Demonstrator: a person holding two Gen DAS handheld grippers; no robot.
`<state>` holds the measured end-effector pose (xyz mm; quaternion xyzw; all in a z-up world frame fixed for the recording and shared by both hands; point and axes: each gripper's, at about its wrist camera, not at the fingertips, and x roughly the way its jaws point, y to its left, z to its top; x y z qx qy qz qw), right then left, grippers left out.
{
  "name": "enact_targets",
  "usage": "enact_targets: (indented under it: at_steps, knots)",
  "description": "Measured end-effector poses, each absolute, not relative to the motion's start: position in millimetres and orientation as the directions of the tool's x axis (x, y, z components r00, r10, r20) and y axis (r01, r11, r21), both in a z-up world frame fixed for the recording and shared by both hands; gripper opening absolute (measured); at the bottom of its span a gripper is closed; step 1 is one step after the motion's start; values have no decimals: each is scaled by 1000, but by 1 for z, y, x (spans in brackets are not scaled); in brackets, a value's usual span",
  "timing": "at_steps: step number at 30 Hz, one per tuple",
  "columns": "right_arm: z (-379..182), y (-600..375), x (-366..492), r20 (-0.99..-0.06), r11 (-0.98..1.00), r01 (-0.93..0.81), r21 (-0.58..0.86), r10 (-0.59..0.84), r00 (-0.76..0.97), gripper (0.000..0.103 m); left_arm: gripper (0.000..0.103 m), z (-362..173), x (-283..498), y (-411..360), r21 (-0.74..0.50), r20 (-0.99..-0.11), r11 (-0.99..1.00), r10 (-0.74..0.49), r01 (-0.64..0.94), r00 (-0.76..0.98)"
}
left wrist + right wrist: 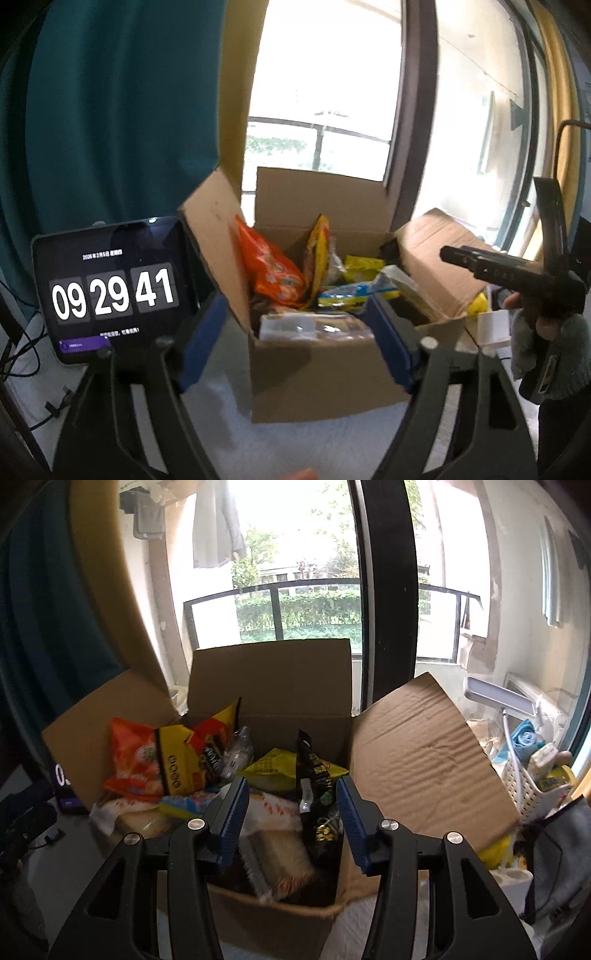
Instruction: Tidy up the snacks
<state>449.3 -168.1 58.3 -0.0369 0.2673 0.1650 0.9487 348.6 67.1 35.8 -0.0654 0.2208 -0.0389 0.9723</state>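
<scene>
Snack packets fill an open cardboard box [273,919] on the tabletop: an orange bag [133,764] at its left wall, a yellow-and-red bag [192,753] beside it, a black packet [317,794] upright near its right flap. The right gripper [291,816] hangs spread over the box, holding nothing. The left gripper [295,339] is likewise spread wide and unladen. A tablet clock [110,288] stands left of the box.

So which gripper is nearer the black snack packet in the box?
Right. The right gripper hangs over the box with the black snack packet between its open jaws; the left gripper is short of the box.
</scene>
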Motion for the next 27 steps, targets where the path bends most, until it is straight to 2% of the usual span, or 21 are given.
enact_targets:
  at_steps: [12, 27]
  knots:
    - [85, -165, 380, -462, 937, -348, -28, 297, 835, 52, 94, 67, 295, 62, -137, -365, 990, -90, 43, 927]
    - [129, -166, 286, -358, 929, -361, -83, 311, 881, 52, 96, 106, 224, 51, -101, -265, 995, -32, 5, 964]
